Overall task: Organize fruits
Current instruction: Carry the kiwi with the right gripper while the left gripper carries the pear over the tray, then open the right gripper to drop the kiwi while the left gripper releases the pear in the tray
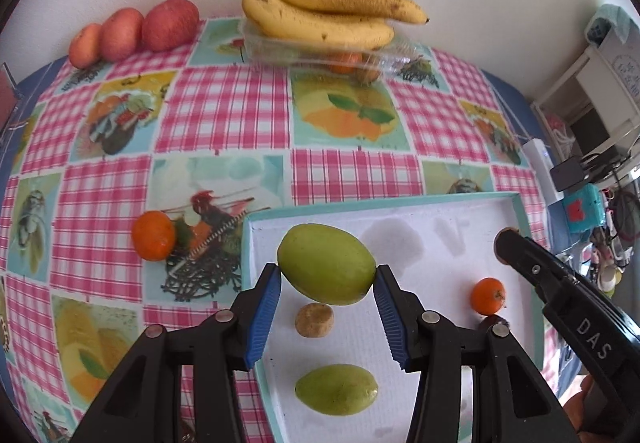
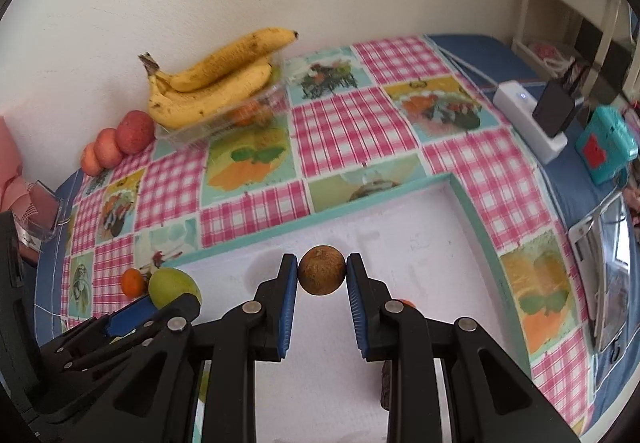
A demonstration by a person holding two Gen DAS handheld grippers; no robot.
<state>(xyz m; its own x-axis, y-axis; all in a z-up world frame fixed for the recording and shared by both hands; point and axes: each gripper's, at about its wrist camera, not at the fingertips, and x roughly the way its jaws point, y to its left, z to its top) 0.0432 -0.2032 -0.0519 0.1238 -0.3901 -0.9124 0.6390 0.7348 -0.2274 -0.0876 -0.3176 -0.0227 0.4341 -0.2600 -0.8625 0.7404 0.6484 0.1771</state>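
My left gripper (image 1: 327, 272) is shut on a large green fruit (image 1: 326, 263), held over the left part of a white tray with a teal rim (image 1: 360, 203). In the tray lie a small brown fruit (image 1: 315, 320), a second green fruit (image 1: 336, 389) and a small orange (image 1: 487, 296). My right gripper (image 2: 322, 264) is shut on a round brown fruit (image 2: 322, 270) above the tray's (image 2: 476, 211) middle. The right wrist view also has the left gripper (image 2: 136, 313) with its green fruit (image 2: 174, 286) at lower left. Another orange (image 1: 154, 236) sits on the tablecloth left of the tray.
Bananas (image 1: 320, 11) rest on a clear plastic container (image 1: 312, 57) holding small fruits, against the back wall. Three red fruits (image 1: 132, 29) line the wall at the left. A white power strip (image 2: 528, 119) and a teal box (image 2: 606, 139) lie right of the tablecloth.
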